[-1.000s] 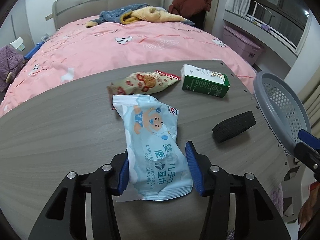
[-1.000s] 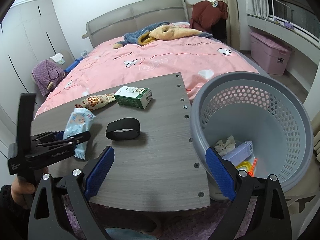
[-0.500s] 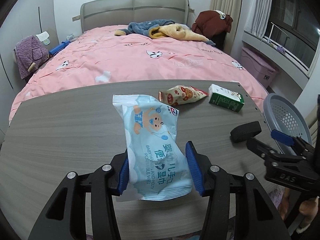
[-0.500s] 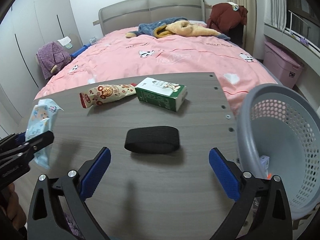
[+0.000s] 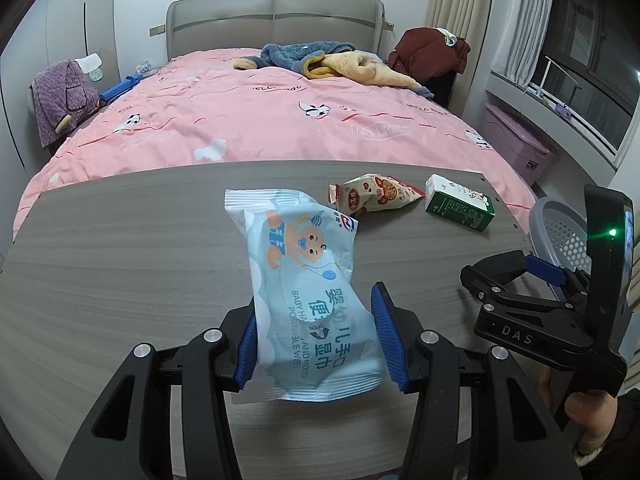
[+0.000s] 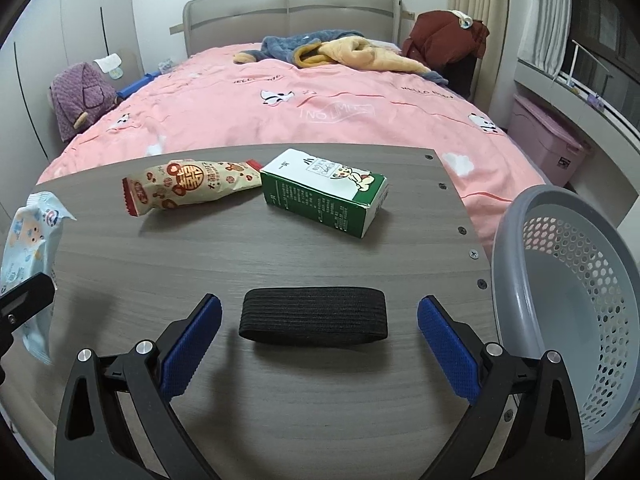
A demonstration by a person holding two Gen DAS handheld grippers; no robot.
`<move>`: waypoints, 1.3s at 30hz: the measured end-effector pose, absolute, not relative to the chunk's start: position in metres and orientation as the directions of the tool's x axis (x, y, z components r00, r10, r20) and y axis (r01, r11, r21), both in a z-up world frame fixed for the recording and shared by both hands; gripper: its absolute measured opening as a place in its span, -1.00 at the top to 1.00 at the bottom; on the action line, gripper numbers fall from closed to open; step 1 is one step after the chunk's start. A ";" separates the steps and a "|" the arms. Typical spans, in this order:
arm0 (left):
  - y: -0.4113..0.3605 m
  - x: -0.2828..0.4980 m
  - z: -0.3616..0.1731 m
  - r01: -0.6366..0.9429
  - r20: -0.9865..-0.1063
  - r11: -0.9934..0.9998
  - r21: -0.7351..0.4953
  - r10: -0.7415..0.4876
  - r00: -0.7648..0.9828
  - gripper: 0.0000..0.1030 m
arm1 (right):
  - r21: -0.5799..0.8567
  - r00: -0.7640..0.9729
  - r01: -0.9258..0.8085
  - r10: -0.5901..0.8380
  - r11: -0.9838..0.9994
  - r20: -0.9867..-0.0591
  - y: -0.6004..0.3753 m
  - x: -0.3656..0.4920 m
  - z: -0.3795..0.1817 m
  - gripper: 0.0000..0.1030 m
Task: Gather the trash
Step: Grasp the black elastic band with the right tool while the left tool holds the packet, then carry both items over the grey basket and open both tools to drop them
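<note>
So the baby wipes pack (image 5: pixel 308 304) is pinched between the blue pads of my left claw (image 5: pixel 316 334), gripped around its lower half, with the cartoon-baby end sticking up and forward over the grey wood-grain table (image 5: pixel 120 264). From the right-hand camera you can see that same pack at the far left edge, off the tabletop. My right claw (image 6: pixel 320 340) is spread wide with nothing in it, jaws having just been opening, and the black elastic band (image 6: pixel 314 317) lies flat on the table just ahead of the gap between the two blue pads, neither pad touching it. Further back on the table there's a red and cream snack wrapper (image 6: pixel 188 186) lying on its side, and right next to it a green and white milk carton (image 6: pixel 324 192), also on its side, the wrapper's end just about meeting the carton. The grey perforated basket (image 6: pixel 520 248) sits off the right edge of the table, tipped toward me so I can see inside; can't tell from here what's at the bottom. Behind all of it is a bed with a pink duvet (image 6: pixel 304 104), and a blue and yellow blanket (image 6: pixel 336 50) bunched up near the headboard.
</note>
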State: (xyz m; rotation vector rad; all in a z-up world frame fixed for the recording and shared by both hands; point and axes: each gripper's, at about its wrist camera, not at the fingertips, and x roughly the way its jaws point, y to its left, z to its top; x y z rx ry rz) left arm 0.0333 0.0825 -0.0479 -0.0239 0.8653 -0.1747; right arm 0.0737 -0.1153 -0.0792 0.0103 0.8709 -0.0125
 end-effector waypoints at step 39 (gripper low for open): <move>-0.090 0.034 -0.022 0.441 -0.749 0.893 -0.090 -0.353 0.561 0.04 | 0.102 0.736 0.205 -0.085 0.973 -0.672 -0.273 -0.007 -0.010 -0.07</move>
